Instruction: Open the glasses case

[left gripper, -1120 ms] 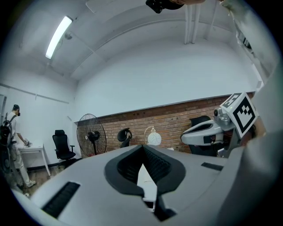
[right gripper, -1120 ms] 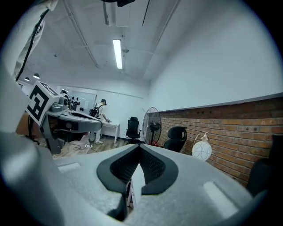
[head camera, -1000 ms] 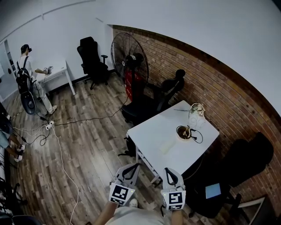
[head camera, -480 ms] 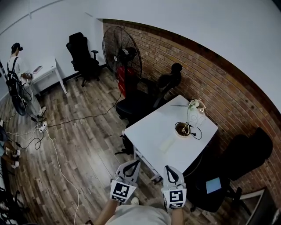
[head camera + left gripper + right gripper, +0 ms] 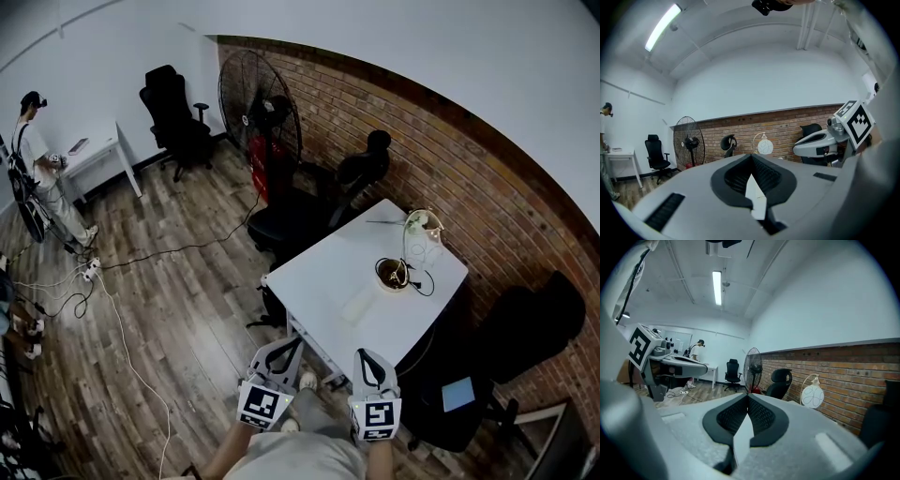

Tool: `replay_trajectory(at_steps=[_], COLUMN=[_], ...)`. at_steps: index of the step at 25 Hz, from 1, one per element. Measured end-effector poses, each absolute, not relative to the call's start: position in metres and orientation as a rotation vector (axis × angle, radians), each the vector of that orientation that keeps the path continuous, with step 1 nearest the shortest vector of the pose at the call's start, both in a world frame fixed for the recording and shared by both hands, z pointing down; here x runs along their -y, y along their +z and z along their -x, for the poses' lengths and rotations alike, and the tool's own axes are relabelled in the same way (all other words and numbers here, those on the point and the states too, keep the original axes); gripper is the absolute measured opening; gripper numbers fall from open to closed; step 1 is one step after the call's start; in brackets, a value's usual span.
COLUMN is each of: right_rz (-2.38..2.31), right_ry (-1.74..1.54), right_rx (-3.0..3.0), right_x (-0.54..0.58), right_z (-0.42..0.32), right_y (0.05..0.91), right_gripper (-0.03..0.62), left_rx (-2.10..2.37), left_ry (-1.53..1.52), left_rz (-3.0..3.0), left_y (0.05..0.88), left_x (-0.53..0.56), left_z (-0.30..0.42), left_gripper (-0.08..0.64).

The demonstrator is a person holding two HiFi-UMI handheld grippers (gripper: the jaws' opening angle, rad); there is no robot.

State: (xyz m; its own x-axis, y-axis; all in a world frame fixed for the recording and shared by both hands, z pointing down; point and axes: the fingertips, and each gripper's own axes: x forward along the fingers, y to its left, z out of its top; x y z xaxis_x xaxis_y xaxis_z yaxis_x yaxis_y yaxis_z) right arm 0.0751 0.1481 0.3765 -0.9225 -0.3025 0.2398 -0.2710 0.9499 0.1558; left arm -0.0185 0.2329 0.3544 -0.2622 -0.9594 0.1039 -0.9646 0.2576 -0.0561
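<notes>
A white table stands in front of me by the brick wall. A small pale oblong thing, probably the glasses case, lies on it near the middle. Both grippers hang low at the bottom of the head view, short of the table's near corner. My left gripper has its jaws together with nothing between them, as the left gripper view also shows. My right gripper is shut and empty too, and its tips meet in the right gripper view.
On the table sit a dark round bowl with a cable and a white globe lamp. Black office chairs and a floor fan stand beyond it. Another dark chair is at the right. Cables cross the wooden floor. A person stands far left.
Both grippers have edged forward toward the table's near corner, still shut. The head view has swung a little, and a shoe now shows between the grippers.
</notes>
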Motion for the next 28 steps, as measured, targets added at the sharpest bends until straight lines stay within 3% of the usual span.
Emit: replay_trajectory(at_steps=[28], right_rz=[-0.448], right_ry=[-0.065], right_rx=[2.853], right_x=[-0.011], right_z=[0.033], right_y=[0.395], right_gripper=[0.006], left_rx=[2.415], left_ry=[0.260], left_rz=[-1.870], left_y=[0.370], left_x=[-0.098], left_z=[0.126], left_gripper=[0.002])
